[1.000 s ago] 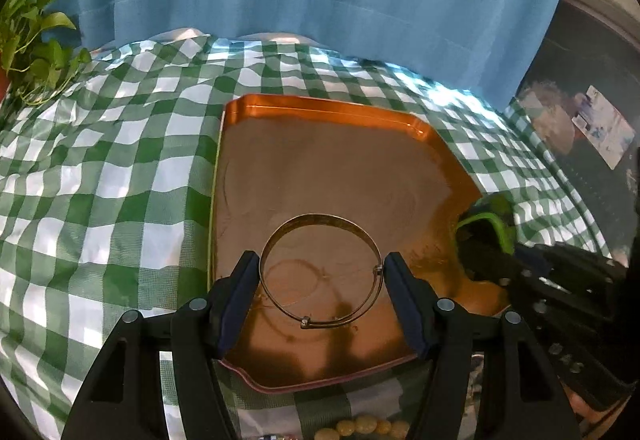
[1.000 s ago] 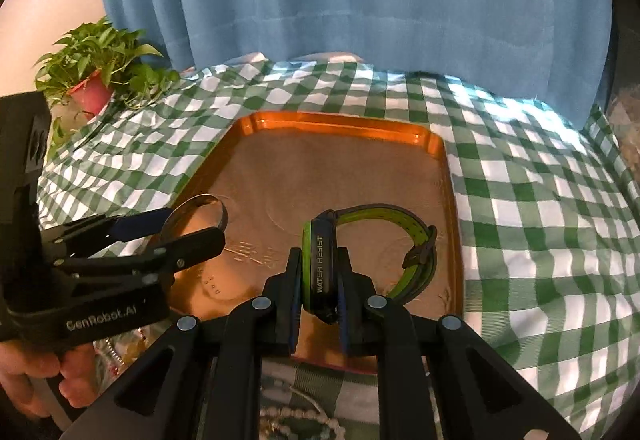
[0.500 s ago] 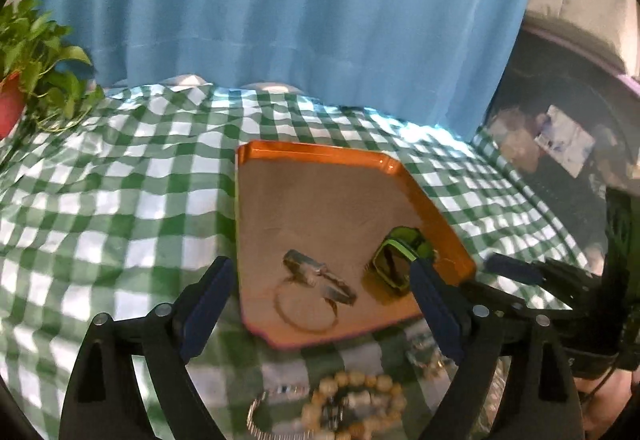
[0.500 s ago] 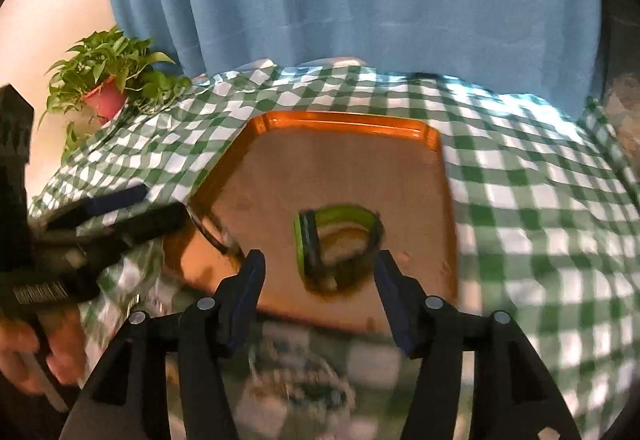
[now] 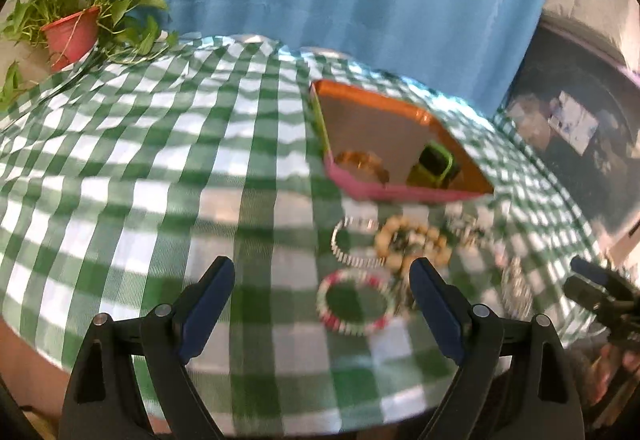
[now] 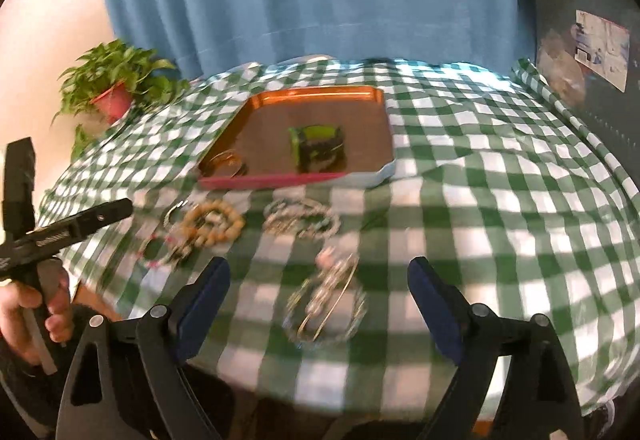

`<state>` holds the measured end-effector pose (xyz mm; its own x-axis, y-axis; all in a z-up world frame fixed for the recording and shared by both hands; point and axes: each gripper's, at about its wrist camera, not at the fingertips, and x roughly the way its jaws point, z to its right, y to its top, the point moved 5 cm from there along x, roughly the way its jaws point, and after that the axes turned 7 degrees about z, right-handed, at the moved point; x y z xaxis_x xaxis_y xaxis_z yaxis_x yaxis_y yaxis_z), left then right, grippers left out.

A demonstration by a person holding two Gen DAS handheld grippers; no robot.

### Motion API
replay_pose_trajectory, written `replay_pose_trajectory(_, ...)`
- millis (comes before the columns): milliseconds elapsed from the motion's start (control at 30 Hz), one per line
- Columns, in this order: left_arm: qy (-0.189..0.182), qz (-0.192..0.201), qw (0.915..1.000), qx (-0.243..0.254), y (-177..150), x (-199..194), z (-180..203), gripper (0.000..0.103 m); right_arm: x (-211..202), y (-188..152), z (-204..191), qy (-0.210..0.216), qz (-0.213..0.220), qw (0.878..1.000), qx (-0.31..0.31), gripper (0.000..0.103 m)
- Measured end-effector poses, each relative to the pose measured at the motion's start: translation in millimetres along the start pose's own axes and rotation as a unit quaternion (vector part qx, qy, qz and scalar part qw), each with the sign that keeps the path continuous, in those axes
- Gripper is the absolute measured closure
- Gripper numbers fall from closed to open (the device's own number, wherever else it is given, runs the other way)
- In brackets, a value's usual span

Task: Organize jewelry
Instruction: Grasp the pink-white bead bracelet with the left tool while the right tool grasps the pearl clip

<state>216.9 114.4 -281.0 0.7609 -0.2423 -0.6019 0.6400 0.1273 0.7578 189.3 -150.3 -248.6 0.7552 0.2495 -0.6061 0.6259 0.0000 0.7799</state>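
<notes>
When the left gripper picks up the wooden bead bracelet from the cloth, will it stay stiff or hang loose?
The wooden bead bracelet looks like separate round beads on a string, so it will probably sag and swing. The beads may slip between the flat pads. It lies against other bracelets, so it might drag one along.

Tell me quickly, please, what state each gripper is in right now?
Left gripper: open, holding nothing.
Right gripper: open, holding nothing.

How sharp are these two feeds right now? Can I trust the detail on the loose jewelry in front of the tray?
Left wrist: motion blur smears the red-and-white bangle and beaded bracelet; the gripper fingers stay crisp.
Right wrist: the wire bangles are streaked, and the green watch on the tray is soft.
Both: fisheye bends the checked cloth.
</notes>
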Motion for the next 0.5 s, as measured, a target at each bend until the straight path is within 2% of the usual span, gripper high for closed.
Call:
replay_pose_trajectory(67,-0.007,-0.007,0.9999,0.002,-6.0,0.1,1.9,0.017,-4.1,-7.7,-4.9,0.003,-0.004,1.0,-0.001,0.016)
replay_pose_trajectory(133,-0.015,-0.01,0.9998,0.007,-9.1,1.2,5.0,0.025,-8.6,-14.5,-6.2,-0.003,-0.007,1.0,-0.001,0.028)
replay_pose_trajectory(200,-0.019,-0.013,0.9996,0.015,-10.5,3.7,7.9,0.038,-8.0,-18.6,-6.3,0.0,-0.017,1.0,0.002,0.051)
replay_pose_trajectory(233,-0.018,-0.009,0.9996,0.019,-9.8,5.0,9.0,0.045,-6.4,-20.2,-6.4,0.004,-0.021,1.0,0.003,0.055)
replay_pose_trajectory(267,-0.019,-0.009,0.9995,0.023,-8.2,7.6,9.7,0.048,-5.4,-21.0,-6.4,0.005,-0.024,1.0,0.004,0.063)
replay_pose_trajectory(400,-0.023,-0.033,0.9986,0.034,-8.2,22.1,11.5,0.054,2.8,-23.1,-5.2,0.0,-0.034,0.999,0.001,0.081)
replay_pose_trajectory(500,-0.016,-0.05,0.9979,0.037,-11.1,30.4,10.4,0.054,18.9,-25.5,-3.2,0.007,-0.051,0.999,0.01,0.086)
